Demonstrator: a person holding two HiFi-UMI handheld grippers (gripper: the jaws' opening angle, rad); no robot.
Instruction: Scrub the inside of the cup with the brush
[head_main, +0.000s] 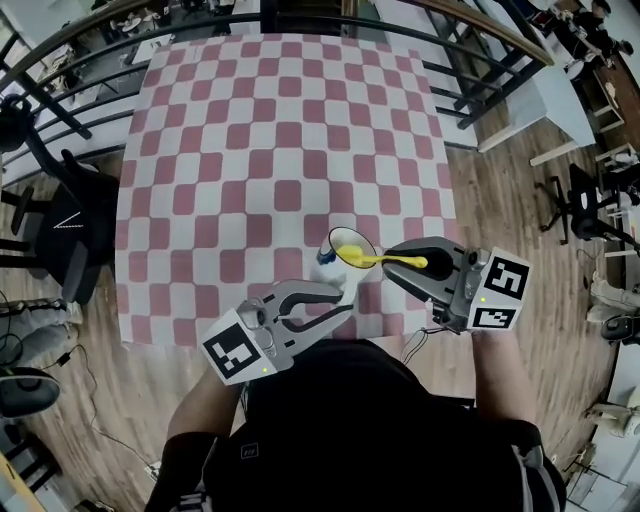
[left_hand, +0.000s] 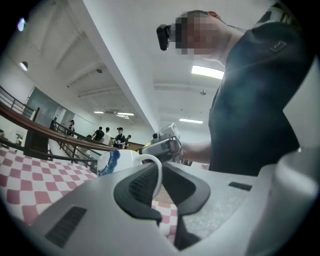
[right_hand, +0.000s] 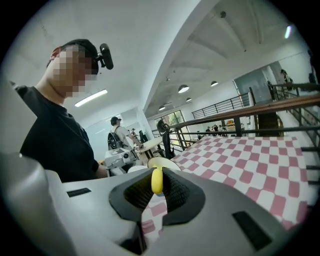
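Here, the white cup (head_main: 338, 268) with a blue mark on its side sits over the near edge of the counter (head_main: 280, 150), which is covered in a red-and-white checked cloth. Whether the cup's base touches the cloth cannot be told.

The left claw (head_main: 346, 299) comes at the cup from the near left. In the left gripper view its dark pads are narrowed onto the cup's white loop handle (left_hand: 156, 172), which runs between them. The cup body (left_hand: 117, 161) shows just beyond the left claw (left_hand: 160, 175).

The right claw (head_main: 393, 262) stands just to the right of the cup. In the right gripper view this claw (right_hand: 157, 183) is closed on the handle of the yellow brush (right_hand: 157, 180), which stands up between the ribbed pads. From there the brush (head_main: 385, 261) reaches left to the cup, and its yellow head lies at the cup's mouth, overlapping the rim. Whether it presses on the inner wall cannot be told.

The cup's mouth (right_hand: 162, 163) is turned up and partly toward the right claw. Well to the left of the cup, off the counter, stands a black office chair (head_main: 70, 220) on the wooden floor. Beyond the far side of the counter runs a dark railing (head_main: 470, 60).
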